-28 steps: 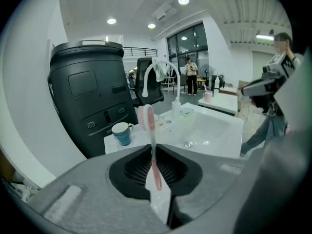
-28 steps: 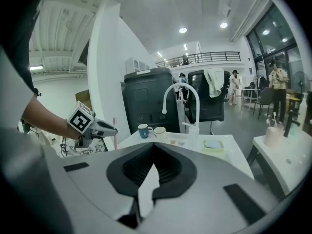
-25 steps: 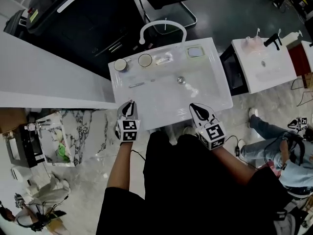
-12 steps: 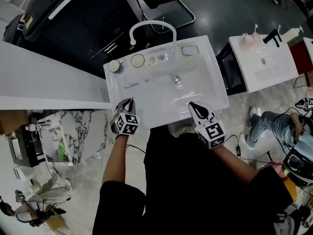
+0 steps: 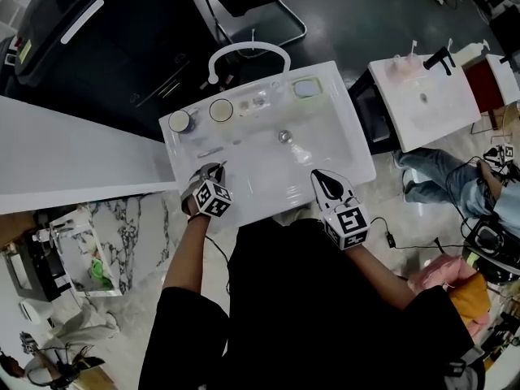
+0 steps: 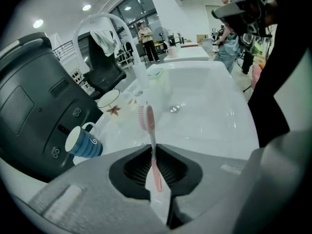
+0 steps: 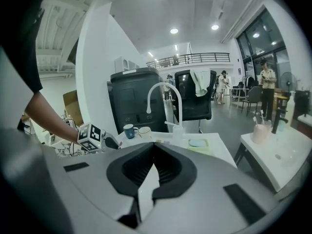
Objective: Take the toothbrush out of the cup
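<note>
The left tool (image 6: 152,149) is clamped narrow on a slim pink plastic toothbrush (image 6: 148,123). Its bristled head sticks out past the jaws above the white ceramic sink (image 6: 209,118). The brush is out of the blue striped ceramic mug (image 6: 82,141), which stands on the sink's ledge near a white leaf-printed cup (image 6: 109,101). The right tool (image 7: 153,150) hovers at the sink's near rim, jaws together and empty.

Found open room across the bare middle of the basin (image 5: 321,159). Met a crowded back rim: blue cup (image 5: 179,121), white cup (image 5: 221,110) just beside, arched faucet (image 5: 248,48), soap dish (image 5: 306,88). Walled behind by a dark bin (image 5: 97,43).
</note>
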`<control>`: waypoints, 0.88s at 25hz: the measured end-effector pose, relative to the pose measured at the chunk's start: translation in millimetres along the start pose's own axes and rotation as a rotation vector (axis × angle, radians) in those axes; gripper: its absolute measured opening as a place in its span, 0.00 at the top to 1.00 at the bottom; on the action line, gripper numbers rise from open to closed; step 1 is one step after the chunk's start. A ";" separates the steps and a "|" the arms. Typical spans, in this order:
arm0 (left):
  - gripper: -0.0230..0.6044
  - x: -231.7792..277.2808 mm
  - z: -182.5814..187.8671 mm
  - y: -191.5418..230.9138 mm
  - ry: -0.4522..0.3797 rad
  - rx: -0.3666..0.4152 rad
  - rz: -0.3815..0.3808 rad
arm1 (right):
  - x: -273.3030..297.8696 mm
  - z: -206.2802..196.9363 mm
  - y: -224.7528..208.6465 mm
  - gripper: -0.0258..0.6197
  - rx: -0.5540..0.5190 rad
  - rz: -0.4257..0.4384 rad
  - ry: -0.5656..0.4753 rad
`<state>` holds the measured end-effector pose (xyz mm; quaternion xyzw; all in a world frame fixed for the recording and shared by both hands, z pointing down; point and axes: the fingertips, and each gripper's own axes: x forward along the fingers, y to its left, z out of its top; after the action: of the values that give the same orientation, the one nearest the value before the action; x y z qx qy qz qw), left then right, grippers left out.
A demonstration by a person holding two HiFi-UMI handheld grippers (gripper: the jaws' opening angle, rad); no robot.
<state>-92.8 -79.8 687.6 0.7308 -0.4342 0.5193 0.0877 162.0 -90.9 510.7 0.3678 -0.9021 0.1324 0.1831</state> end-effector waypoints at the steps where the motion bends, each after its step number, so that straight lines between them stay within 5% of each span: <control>1: 0.90 4.8 -2.5 0.9 0.001 0.015 -0.014 | 3.6 -0.1 4.6 0.96 0.000 -0.008 0.004; 22: 0.90 65.1 -21.9 -31.1 -0.075 0.246 -0.269 | 18.6 -33.2 23.3 0.96 0.073 -0.231 0.122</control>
<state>-79.7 -83.7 761.8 0.8064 -0.2687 0.5244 0.0500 140.9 -73.8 546.1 0.4668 -0.8355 0.1653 0.2381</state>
